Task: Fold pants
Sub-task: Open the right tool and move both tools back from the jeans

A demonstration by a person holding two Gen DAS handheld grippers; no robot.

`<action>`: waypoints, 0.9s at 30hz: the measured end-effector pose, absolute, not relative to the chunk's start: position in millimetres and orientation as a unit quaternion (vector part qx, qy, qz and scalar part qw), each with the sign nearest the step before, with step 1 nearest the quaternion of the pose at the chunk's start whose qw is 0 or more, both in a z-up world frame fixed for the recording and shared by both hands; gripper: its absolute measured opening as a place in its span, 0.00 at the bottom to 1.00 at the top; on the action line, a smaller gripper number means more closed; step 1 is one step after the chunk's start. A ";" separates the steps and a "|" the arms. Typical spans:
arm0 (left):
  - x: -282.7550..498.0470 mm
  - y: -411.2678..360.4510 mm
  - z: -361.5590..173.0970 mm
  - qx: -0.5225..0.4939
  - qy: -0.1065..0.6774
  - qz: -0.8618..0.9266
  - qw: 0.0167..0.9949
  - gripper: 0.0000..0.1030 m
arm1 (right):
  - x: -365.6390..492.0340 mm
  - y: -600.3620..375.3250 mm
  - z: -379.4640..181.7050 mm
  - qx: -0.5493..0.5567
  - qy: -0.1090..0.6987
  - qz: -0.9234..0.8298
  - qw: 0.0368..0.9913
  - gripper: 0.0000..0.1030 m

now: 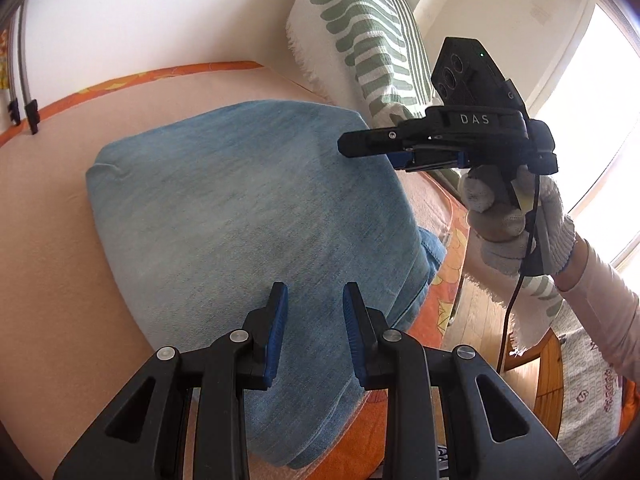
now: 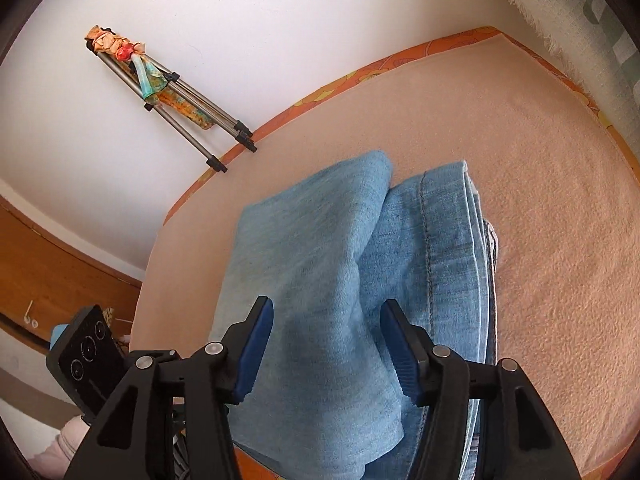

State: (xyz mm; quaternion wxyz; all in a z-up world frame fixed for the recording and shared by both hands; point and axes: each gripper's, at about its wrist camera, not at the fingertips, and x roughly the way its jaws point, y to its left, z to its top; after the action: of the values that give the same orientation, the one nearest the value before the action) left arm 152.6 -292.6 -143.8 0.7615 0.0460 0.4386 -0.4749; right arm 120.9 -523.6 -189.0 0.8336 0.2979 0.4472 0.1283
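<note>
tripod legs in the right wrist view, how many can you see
3. The tripod legs lean on the white wall past the bed's far edge: one splayed lower left, two close together on the right. More may be hidden.

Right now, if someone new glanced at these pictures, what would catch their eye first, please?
The folded blue denim pants would, lying as a thick bundle in the middle of the peach blanket. Next come the two open grippers above it: the left gripper in the foreground, the right gripper held in a white-gloved hand. A green-patterned pillow stands behind.
</note>
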 end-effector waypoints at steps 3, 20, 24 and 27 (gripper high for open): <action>153.2 -284.0 -140.8 0.032 0.438 -0.469 0.766 0.26 | 100.8 -522.7 -204.9 0.308 0.445 0.144 0.829 0.58; 141.3 -321.3 -160.5 0.081 0.451 -0.486 0.745 0.26 | 48.6 -509.1 -214.8 0.291 0.514 0.087 0.802 0.04; 143.6 -321.1 -165.7 0.081 0.454 -0.485 0.743 0.26 | 59.3 -508.6 -202.3 0.248 0.511 0.082 0.819 0.27; 141.5 -322.0 -167.0 0.091 0.451 -0.487 0.743 0.26 | 72.2 -518.3 -173.3 0.219 0.472 0.068 0.851 0.38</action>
State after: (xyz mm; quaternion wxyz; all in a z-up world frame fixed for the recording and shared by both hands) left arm 141.5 -322.0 -167.0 0.7425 0.0908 0.4512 -0.4866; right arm 72.2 -518.3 -173.3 0.8513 0.2186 0.4722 0.0678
